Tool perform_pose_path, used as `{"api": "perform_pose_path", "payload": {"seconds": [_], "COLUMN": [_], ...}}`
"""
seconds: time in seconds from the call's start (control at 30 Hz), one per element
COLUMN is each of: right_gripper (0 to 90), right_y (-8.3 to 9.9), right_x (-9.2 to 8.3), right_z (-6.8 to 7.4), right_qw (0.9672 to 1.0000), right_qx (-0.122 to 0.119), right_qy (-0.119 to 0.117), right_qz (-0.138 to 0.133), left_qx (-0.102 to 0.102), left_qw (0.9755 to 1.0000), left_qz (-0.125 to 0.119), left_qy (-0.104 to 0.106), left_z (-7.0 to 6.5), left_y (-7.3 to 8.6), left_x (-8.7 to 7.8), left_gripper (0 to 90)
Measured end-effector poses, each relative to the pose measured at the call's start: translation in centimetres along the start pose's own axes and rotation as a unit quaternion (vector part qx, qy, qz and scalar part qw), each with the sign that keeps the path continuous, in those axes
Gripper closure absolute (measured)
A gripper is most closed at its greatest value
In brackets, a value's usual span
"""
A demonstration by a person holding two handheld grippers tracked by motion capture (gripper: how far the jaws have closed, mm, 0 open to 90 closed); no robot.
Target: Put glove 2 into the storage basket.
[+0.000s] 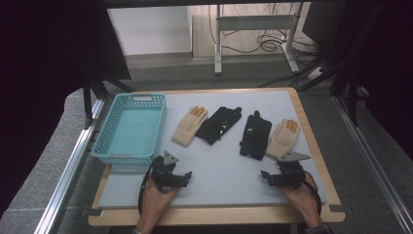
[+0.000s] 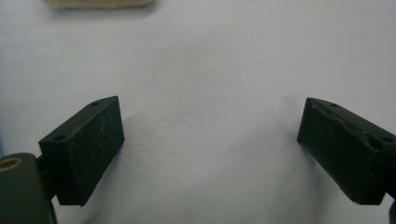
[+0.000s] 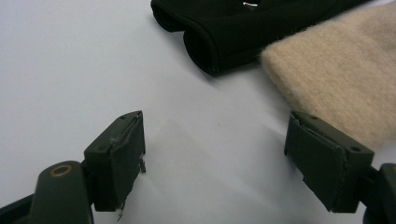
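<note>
- Both our fingers wide, empty: left gripper [image 1: 187,174], right gripper [image 1: 265,174].
- Risk: right grabs black glove [image 3: 243,28] with overlapping beige glove [image 3: 341,70], lower right.

I see a grey carpeted floor [image 1: 46,161] around the wood-edged counter [image 1: 311,141], a metal desk frame [image 1: 253,22] with tangled cables [image 1: 272,41] far off, and a white wall [image 1: 146,29] behind.
</note>
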State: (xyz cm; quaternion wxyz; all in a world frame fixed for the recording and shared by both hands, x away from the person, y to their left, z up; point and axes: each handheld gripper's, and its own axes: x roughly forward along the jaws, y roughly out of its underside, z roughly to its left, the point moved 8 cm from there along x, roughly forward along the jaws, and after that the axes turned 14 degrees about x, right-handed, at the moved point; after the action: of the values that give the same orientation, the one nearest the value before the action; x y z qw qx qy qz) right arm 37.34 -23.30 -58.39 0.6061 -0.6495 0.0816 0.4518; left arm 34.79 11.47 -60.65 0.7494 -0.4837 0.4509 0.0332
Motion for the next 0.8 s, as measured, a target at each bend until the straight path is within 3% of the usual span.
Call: {"api": "perform_pose_path", "payload": {"seconds": [0.53, 0.8], "right_gripper": [21.2, 24.6], "right_y": [-1.0, -2.8], "right_x": [0.2, 0.4], "right_z": [0.4, 0.4], "right_qw": [0.9998, 0.9999], "right_qx": [0.004, -0.002], "right_qy": [-0.014, -0.012], "right_qz": [0.01, 0.005], "left_qx": [-0.002, -0.002], "left_qw": [1.0, 1.0], "left_qz": [-0.001, -0.001], "left_qy": [0.0, 0.0], "left_z": [0.0, 0.0], "left_y": [0.0, 0.0], "left_x": [0.0, 0.0], "left_gripper": [7.3, 7.3]}}
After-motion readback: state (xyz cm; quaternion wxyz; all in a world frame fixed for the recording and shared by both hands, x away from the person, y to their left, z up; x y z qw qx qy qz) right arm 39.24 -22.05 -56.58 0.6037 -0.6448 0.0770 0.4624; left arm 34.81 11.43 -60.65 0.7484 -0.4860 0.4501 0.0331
